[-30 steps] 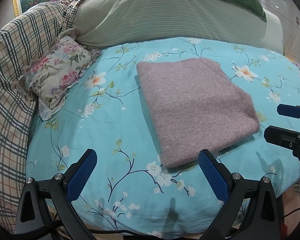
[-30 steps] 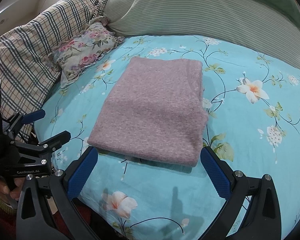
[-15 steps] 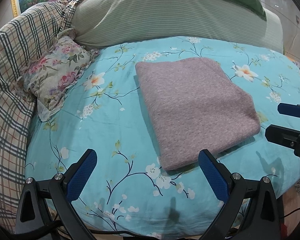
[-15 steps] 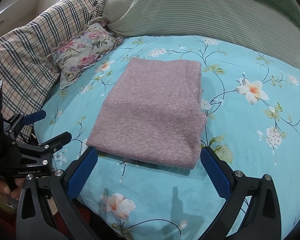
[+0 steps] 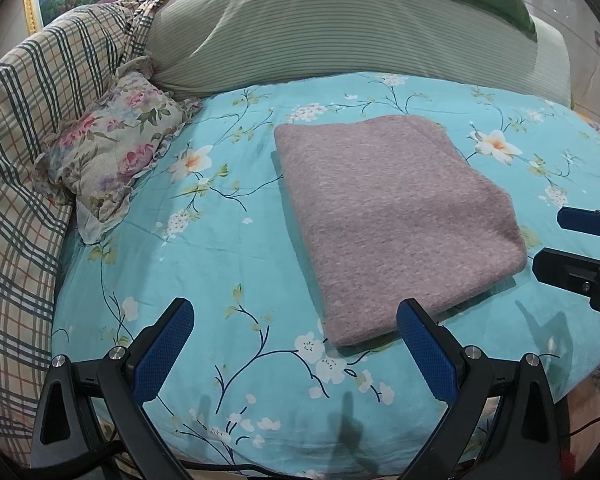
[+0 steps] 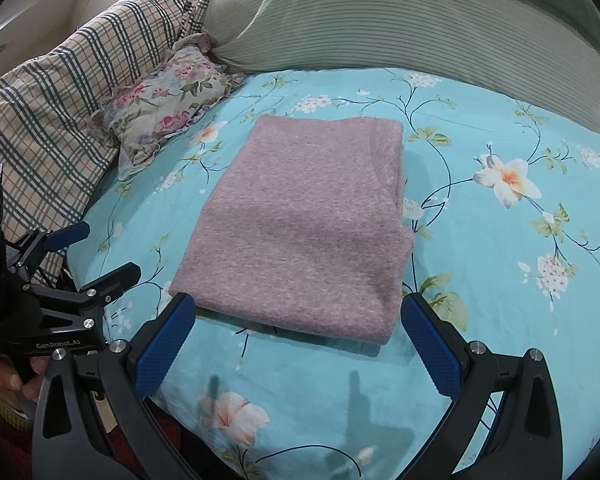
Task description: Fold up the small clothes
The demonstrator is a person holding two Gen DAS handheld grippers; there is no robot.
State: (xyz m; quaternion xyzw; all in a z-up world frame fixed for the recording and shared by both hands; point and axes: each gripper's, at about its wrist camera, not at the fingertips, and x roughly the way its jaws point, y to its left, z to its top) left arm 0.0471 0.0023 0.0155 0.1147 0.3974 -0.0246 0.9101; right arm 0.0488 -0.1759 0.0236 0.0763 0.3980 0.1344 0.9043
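Left gripper (image 5: 292, 344): its blue fingers are spread wide and hold nothing. It sits at the near edge of the bed, just left of the near corner of the sweater.

Right gripper (image 6: 298, 334): it is wide open too, and empty. One finger is at each near corner of the sweater, close but not squeezing it.

Pink sweater (image 6: 304, 232): it lies flat on the blue flower sheet (image 6: 500, 280), in front of both grippers. It is folded into a neat block with straight sides.

Flower cushion (image 5: 112, 156): it is left of the sweater, well apart from it.

Check blanket (image 5: 24, 128): farther left, past the cushion.

Striped green pillow (image 5: 320, 28): behind the sweater, at the far end of the bed.

How far along: this sweater looks all folded, I think. I see no other clothes waiting, so maybe little or nothing is left to do.
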